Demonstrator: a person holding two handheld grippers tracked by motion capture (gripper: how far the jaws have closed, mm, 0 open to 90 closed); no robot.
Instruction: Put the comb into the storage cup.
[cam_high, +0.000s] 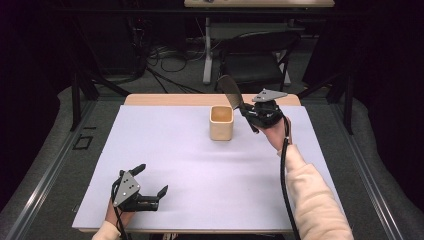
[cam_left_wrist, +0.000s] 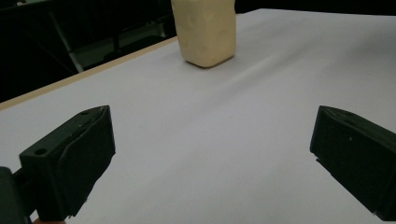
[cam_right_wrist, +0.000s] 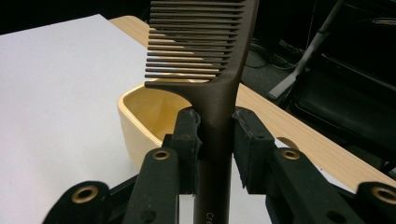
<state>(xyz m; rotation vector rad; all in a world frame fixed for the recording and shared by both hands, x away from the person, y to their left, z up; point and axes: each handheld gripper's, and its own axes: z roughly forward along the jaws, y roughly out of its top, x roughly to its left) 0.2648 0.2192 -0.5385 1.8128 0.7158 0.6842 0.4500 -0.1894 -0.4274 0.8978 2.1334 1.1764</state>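
Right gripper (cam_right_wrist: 215, 140) pinches the handle of a dark brown, smooth plastic comb (cam_right_wrist: 212, 70), teeth up, just beside the cream, rounded-square cup (cam_high: 221, 122) near the tabletop's far edge. Comb tip is cut off in the right gripper view. Left gripper (cam_high: 152, 180), jaws spread and empty, rests near the white tabletop's (cam_high: 200, 170) near-left corner.

A dark room: grey floor (cam_high: 45, 165), black chair (cam_high: 257, 57), tangled cables (cam_high: 170, 57).

Pale lettering is showing low on the dark brown comb's handle (cam_right_wrist: 215, 205), running along it between the jaws, with only "Cre" readable before the bottom edge is cutting the word off.
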